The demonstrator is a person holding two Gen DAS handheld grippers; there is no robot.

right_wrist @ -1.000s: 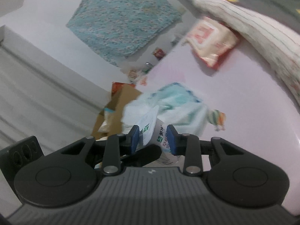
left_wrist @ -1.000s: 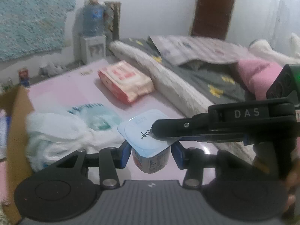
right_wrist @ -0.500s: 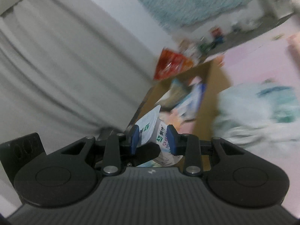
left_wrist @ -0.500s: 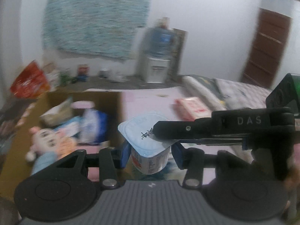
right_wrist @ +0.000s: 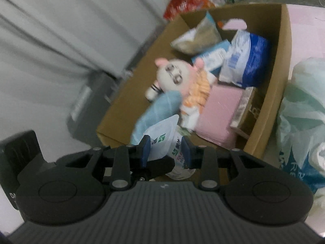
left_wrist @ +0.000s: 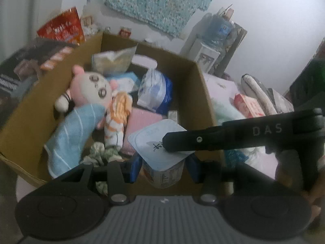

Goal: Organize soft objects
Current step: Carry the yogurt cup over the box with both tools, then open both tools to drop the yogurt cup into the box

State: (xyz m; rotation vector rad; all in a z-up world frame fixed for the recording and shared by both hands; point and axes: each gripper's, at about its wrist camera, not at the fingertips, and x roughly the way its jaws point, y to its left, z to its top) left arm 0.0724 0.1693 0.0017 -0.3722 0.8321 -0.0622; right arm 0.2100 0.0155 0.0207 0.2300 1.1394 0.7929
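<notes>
Yogurt cup (left_wrist: 162, 170), low at centre frame, is pinched between the blue pads of the left tongs (left_wrist: 163, 167), just above the near wall of the cardboard box (left_wrist: 200, 85). Its foil lid (right_wrist: 160, 140) is gripped by the right tongs (right_wrist: 165, 149). A plush doll (left_wrist: 95, 87) and a blue towel (left_wrist: 71, 134) are seen inside the box.

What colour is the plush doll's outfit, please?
Orange-and-white stripes on the plush doll; clearest in the right wrist view.
</notes>
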